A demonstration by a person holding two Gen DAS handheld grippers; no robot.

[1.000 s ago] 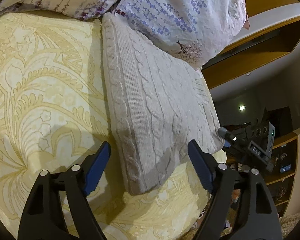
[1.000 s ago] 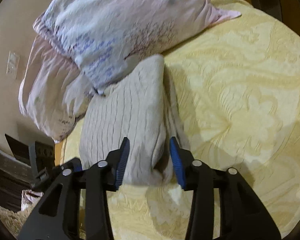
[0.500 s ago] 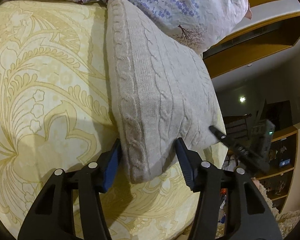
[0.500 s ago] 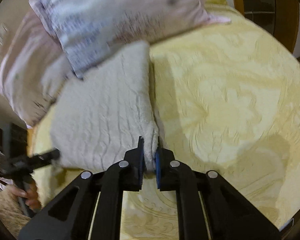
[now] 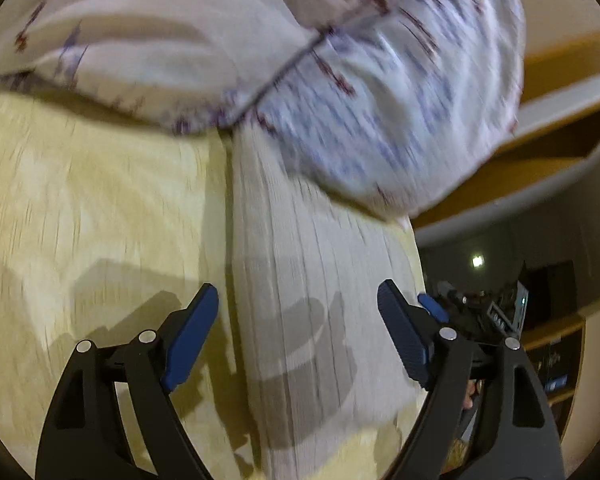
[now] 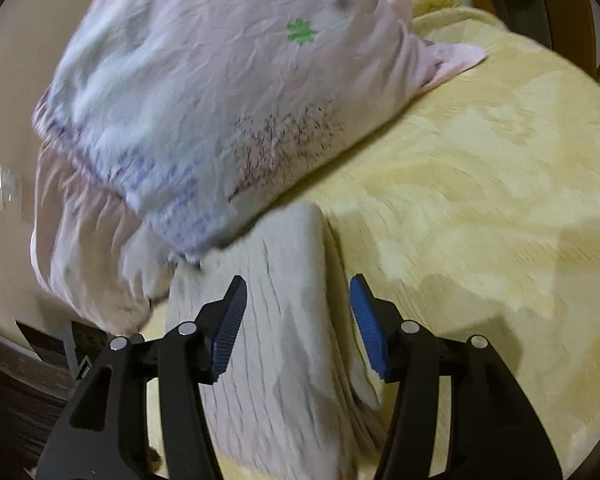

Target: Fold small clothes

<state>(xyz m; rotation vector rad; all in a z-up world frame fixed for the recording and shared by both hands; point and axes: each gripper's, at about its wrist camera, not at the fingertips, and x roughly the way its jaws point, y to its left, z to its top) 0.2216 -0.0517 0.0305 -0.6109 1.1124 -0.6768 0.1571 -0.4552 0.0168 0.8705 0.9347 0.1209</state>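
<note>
- both views are smeared by motion blur, so the knit pattern of the folded cream sweater (image 5: 312, 320) reads only as long streaks, and the print on the floral pillow (image 5: 380, 92) is hard to make out.
- the far end of the sweater (image 6: 284, 320) is hidden under the pillow (image 6: 220, 100); its near end is cut off at the bottom of both frames.
- a second pale pillow (image 5: 132, 52) lies against the first in the left wrist view, its upper part out of frame.
- the sweater lies folded into a long narrow bundle on the yellow patterned bedspread (image 5: 80, 208), close to the edge of the bed, with layered edges showing along its right side in the right wrist view.
- beyond the bed edge, a dim room with a wooden shelf unit (image 5: 556, 360) and a small ceiling light (image 5: 477, 261) shows; details there are too dark to tell.
- the left hand-held gripper (image 5: 298, 330) hovers over the sweater with its blue pads spread wide, one pad over the bedspread, the other over the sweater's right edge; it grips nothing.
- the right hand-held gripper (image 6: 298, 322) is likewise spread apart, its pads straddling the sweater's width without clamping it.
- in the left wrist view the right hand-held gripper (image 5: 452, 308) appears partly behind the left one's right finger, mostly hidden.
</note>
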